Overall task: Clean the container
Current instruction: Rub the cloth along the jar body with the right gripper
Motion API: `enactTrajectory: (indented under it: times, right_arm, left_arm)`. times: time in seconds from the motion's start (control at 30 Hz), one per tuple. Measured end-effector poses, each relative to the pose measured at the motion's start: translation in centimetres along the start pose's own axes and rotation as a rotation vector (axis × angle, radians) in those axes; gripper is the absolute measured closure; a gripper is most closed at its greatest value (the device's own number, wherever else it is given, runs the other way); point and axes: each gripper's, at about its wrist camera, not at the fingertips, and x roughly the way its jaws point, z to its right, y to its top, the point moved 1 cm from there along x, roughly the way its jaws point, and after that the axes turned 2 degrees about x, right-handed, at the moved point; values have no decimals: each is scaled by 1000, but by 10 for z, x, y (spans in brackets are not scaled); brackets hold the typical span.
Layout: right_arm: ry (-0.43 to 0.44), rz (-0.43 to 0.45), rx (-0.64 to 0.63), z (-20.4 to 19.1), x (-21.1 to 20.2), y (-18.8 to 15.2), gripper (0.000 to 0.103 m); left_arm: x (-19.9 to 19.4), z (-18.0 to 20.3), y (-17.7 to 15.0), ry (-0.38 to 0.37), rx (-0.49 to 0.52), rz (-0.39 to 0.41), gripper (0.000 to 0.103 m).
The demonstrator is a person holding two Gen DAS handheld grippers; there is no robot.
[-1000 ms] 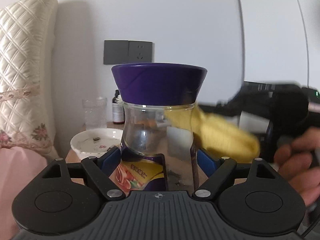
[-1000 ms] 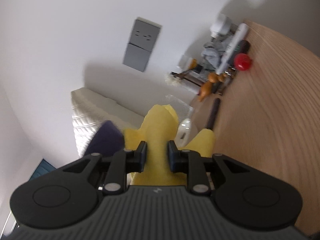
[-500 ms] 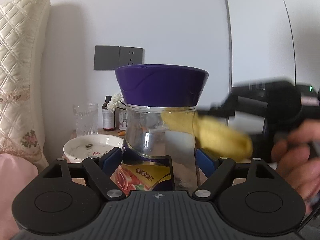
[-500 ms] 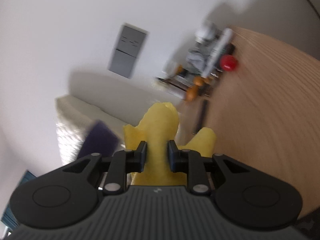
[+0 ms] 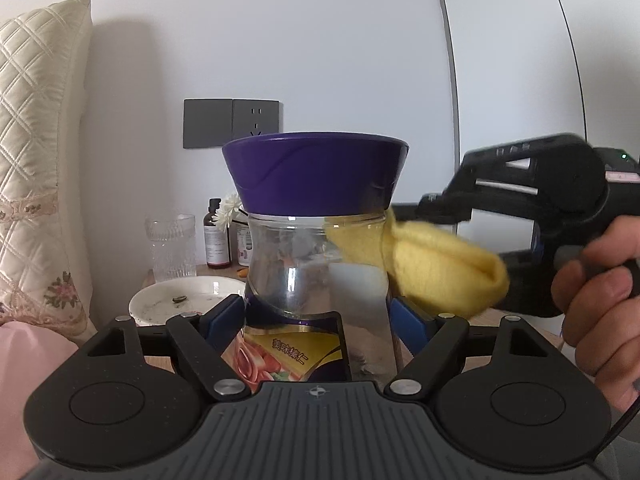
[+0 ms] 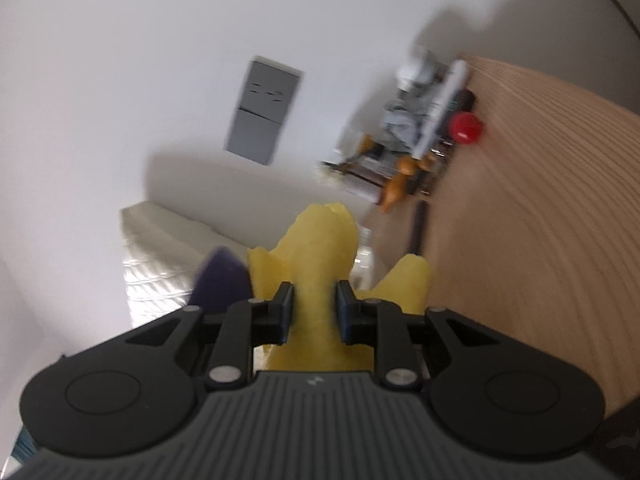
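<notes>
A clear plastic jar point(image 5: 316, 264) with a purple lid point(image 5: 316, 172) and a yellow-purple label is held upright above the table. My left gripper point(image 5: 318, 320) has its jaws closing on the jar's lower body, and both blue pads touch its sides. Coming in from the right, my right gripper point(image 5: 416, 208) is shut on a folded yellow cloth point(image 5: 440, 268), which presses against the jar's right shoulder just under the lid. In the right wrist view the cloth point(image 6: 320, 248) sticks out between the pads of the right gripper point(image 6: 314, 308), and the purple lid point(image 6: 220, 276) shows blurred on the left.
A person's hand point(image 5: 600, 312) holds the right gripper. Behind the jar stand a white bowl point(image 5: 180, 300), a drinking glass point(image 5: 172, 246) and a brown bottle point(image 5: 216, 236) on a wooden bedside table point(image 6: 520, 200). A padded headboard point(image 5: 36, 160) rises at the left, and a grey wall socket point(image 5: 232, 122) is behind.
The left pads have closed in until they touch the jar. The yellow cloth has shifted a little along the jar's right shoulder. Both views have turned slightly.
</notes>
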Motion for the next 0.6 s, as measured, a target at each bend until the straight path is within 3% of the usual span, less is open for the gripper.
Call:
enactTrajectory:
  times: [0.27, 0.43, 0.6]
  right_arm:
    - [-64, -3, 30, 19, 0, -5, 79]
    - [9, -1, -2, -1, -2, -1, 79]
    - [-15, -6, -10, 4, -3, -3, 79]
  left_arm:
    - [1, 0, -1, 3, -9, 5, 20]
    - [1, -3, -1, -8, -24, 12, 20]
    - [0, -5, -2, -15, -39, 17, 20]
